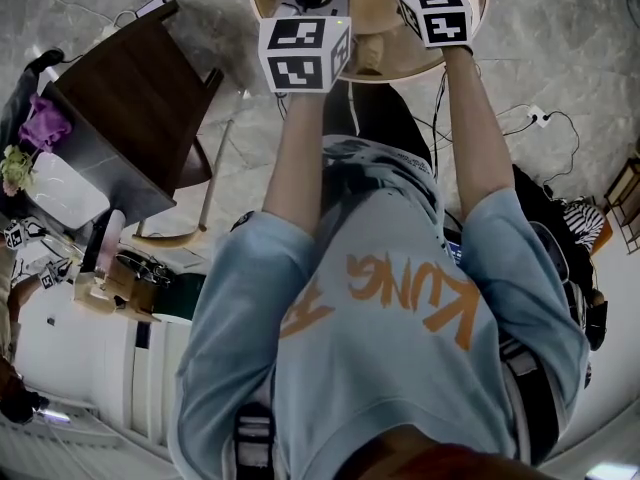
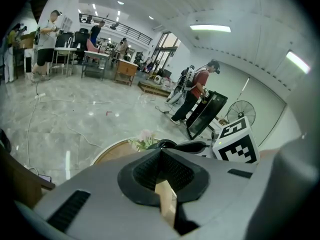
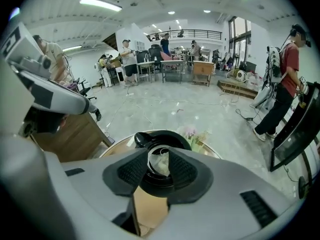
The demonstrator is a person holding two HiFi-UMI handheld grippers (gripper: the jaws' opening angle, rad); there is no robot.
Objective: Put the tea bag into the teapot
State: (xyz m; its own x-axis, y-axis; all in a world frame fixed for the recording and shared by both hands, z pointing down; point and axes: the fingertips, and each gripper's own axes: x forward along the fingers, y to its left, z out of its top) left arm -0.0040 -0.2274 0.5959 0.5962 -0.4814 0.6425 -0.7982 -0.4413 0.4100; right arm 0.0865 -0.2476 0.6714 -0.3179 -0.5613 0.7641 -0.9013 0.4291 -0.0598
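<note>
My right gripper (image 3: pixel 158 150) hangs open over the black teapot (image 3: pixel 176 139), which stands on a round wooden table (image 3: pixel 150 209) with no lid on its mouth. Between the spread pads I see the white tea bag (image 3: pixel 161 163) in the teapot's mouth, clear of both pads. My left gripper (image 2: pixel 160 151) is held to the left with its pads together on a dark flat thing at their tips, apparently the teapot lid (image 2: pixel 187 145). In the head view only the marker cubes of the left gripper (image 1: pixel 303 53) and the right gripper (image 1: pixel 437 13) show above the table (image 1: pixel 400 63).
Pale flowers (image 3: pixel 195 134) lie on the table behind the teapot. A dark wooden chair (image 1: pixel 140 98) stands left of the table. Cables run across the marble floor (image 1: pixel 540 118). A person (image 2: pixel 197 96) stands by a black panel, and others are at desks further back.
</note>
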